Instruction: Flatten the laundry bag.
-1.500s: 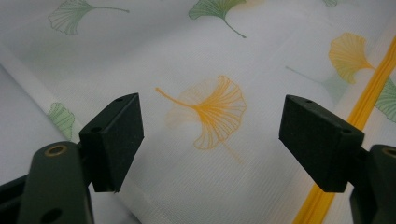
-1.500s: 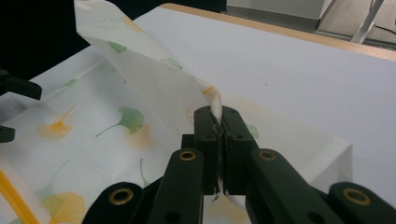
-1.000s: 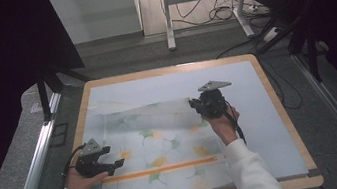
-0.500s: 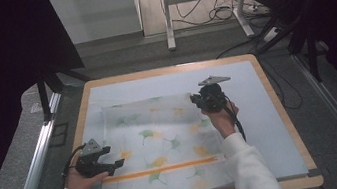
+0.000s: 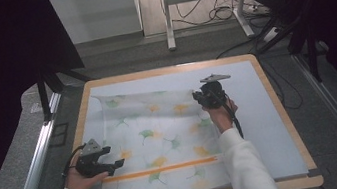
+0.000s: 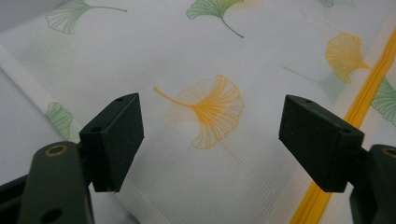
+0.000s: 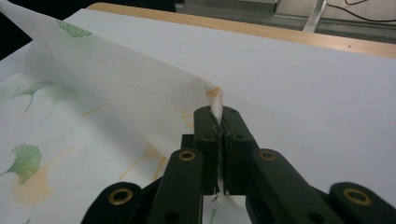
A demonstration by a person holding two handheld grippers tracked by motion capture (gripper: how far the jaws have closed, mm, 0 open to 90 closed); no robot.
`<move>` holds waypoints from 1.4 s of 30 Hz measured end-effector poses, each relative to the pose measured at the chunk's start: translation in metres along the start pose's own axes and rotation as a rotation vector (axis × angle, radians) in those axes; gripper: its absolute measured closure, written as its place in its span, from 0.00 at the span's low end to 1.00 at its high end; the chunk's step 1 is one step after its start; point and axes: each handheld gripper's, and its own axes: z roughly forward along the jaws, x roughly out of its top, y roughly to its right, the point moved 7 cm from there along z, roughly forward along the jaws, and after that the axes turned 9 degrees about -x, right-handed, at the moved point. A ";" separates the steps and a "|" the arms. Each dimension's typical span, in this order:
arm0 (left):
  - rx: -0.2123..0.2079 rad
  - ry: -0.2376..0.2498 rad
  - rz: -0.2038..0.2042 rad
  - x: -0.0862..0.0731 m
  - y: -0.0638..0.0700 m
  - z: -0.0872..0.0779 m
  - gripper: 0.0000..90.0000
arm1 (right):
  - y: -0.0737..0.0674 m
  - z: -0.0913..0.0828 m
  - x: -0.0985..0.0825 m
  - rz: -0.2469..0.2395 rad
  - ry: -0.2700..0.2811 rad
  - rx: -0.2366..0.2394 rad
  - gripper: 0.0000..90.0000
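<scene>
Presently I am part-way through folding the cloth (image 5: 158,141), a thin white sheet printed with green and yellow leaves and crossed by an orange stripe (image 5: 160,169), which lies spread on the pale mat (image 5: 267,125) of the bench (image 5: 280,108). My right fingers (image 7: 218,122) are pressed together on the cloth's far right corner, a peak of fabric standing up between them; the far edge (image 5: 141,94) rises off the mat from that corner across to the far left. My left fingers (image 6: 210,140) stand wide apart with nothing between them, poised over a yellow leaf (image 6: 210,112) near the cloth's left edge. Done, as I judge it: one corner caught and raised. Left: carrying that edge over toward the near side, laying it down, and smoothing the fold.
</scene>
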 end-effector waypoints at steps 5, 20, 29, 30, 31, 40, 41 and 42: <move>0.000 -0.002 0.001 0.000 0.000 0.000 0.24 | 0.007 0.012 0.000 0.021 -0.021 -0.007 0.95; 0.004 -0.002 0.002 0.000 -0.003 0.000 0.24 | 0.031 0.043 0.015 0.050 -0.017 -0.123 0.63; 0.001 0.001 0.003 0.000 -0.002 0.000 0.24 | 0.035 0.015 0.021 0.066 0.035 -0.149 0.53; 0.002 0.000 0.003 0.000 -0.002 0.000 0.24 | 0.035 0.012 0.020 0.063 0.034 -0.136 0.54; 0.002 0.000 0.002 0.000 -0.002 0.000 0.24 | 0.035 0.012 0.020 0.063 0.034 -0.136 0.54; 0.000 0.017 -0.007 0.002 -0.001 0.000 0.25 | 0.010 -0.024 -0.009 -0.041 0.000 -0.004 0.57; 0.001 0.017 -0.007 0.002 -0.001 0.000 0.25 | 0.007 -0.029 -0.013 -0.051 -0.003 0.012 0.58; 0.003 0.016 -0.005 0.002 -0.001 0.000 0.25 | 0.004 -0.035 -0.017 -0.060 -0.005 0.024 0.59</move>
